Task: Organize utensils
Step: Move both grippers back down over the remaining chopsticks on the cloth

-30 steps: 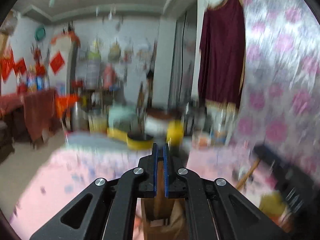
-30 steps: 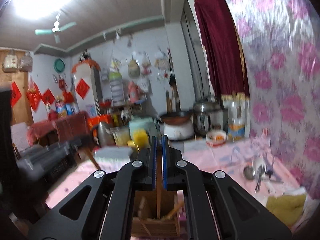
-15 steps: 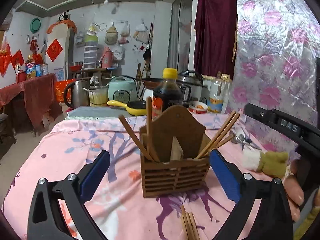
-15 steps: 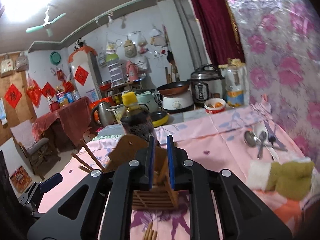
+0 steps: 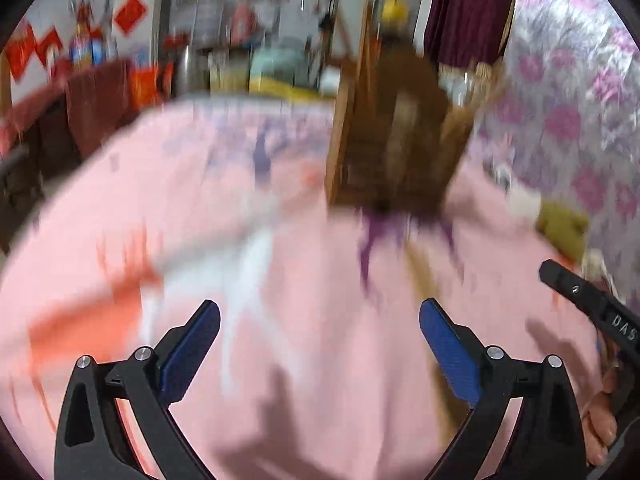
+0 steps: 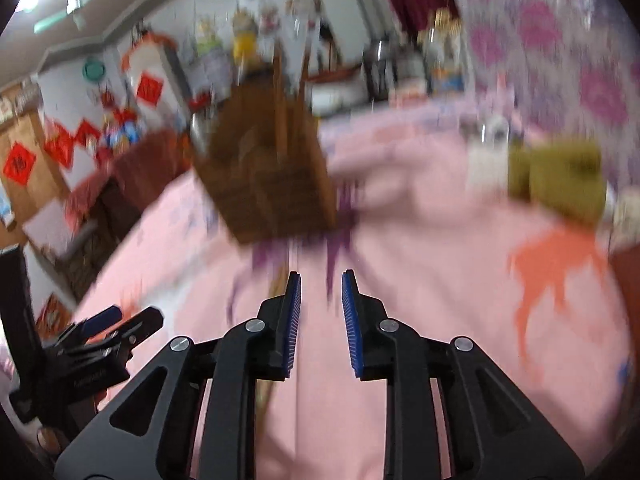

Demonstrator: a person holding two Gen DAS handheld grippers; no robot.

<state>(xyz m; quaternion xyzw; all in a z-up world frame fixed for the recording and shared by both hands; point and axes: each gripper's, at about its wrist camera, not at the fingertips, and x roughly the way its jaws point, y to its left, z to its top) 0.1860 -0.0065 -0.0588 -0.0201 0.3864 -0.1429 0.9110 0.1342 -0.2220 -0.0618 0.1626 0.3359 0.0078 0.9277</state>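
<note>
Both views are motion-blurred. A brown wooden utensil holder with chopsticks sticking out stands on the pink flowered tablecloth; it also shows in the right wrist view. Loose wooden chopsticks lie on the cloth in front of it, blurred. My left gripper is wide open and empty above the cloth, short of the holder. My right gripper is partly open and empty, just before the holder, above the blurred chopsticks.
An olive and white cloth lies at the right by the foil-covered wall. Spoons lie beyond it, blurred. A dark bottle with a yellow cap stands behind the holder. Pots and cookers crowd the far table end.
Both grippers have pulled back and tilted down toward the cloth. The left opened from shut to wide. The right went from shut to partly open.
</note>
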